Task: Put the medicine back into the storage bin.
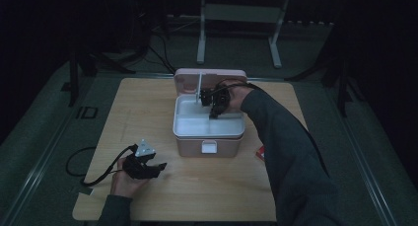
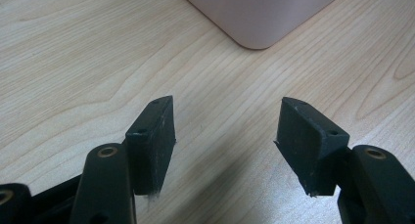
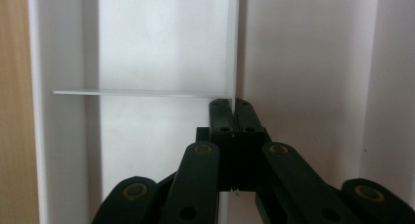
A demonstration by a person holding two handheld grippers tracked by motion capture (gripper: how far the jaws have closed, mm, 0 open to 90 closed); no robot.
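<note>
A pink storage box stands in the middle of the wooden table with its lid raised at the back. Inside it sits a white tray. My right gripper reaches down into the box near the lid. In the right gripper view the right gripper is shut on the tray's thin upright wall, beside a cross divider. My left gripper rests low over the table at the front left, apart from the box. Nothing sits between the open left gripper jaws, and the box corner lies ahead.
A small red object lies on the table just right of the box, partly hidden by the right sleeve. A white metal stand rises behind the table on the dark floor. A black cable trails off the left gripper.
</note>
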